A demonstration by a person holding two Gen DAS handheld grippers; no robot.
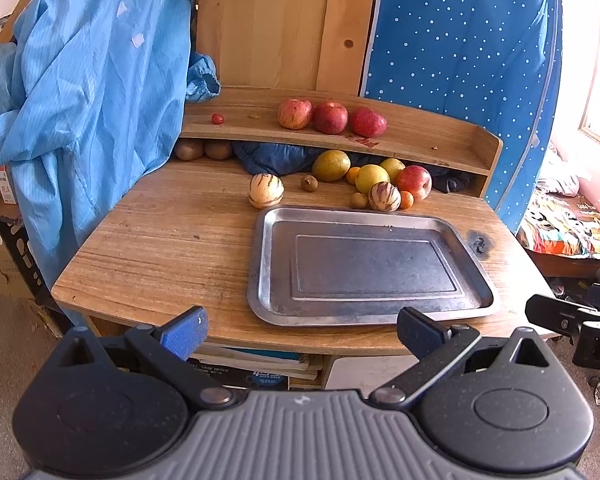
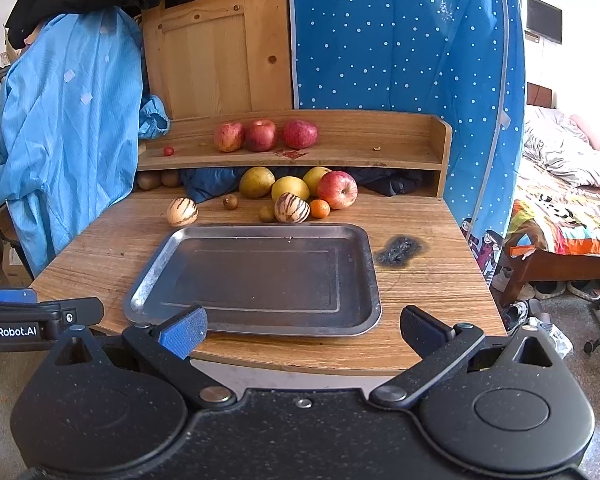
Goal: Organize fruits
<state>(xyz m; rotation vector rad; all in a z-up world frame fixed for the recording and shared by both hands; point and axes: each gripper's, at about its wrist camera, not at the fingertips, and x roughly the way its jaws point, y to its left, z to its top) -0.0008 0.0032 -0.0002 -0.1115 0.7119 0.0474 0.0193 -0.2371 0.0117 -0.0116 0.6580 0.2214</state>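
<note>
While both grippers are hovering off the near edge of the wooden table [image 1: 148, 240], the left gripper [image 1: 300, 334] and right gripper [image 2: 304, 330] are gaping wide, holding nothing. The metal tray [image 2: 152, 276] is lying bare, long axis running left to right. Mixed fruits [image 2: 296, 194] are clustering just beyond its far rim; three apples [image 2: 260, 135] are sitting in a left-right row on the shelf [image 2: 380, 152].

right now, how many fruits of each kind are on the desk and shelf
red apples: 4
striped melons: 2
yellow-green fruits: 3
small oranges: 2
small brown fruits: 2
kiwi-like fruits: 2
tiny red fruit: 1
total: 16
</note>
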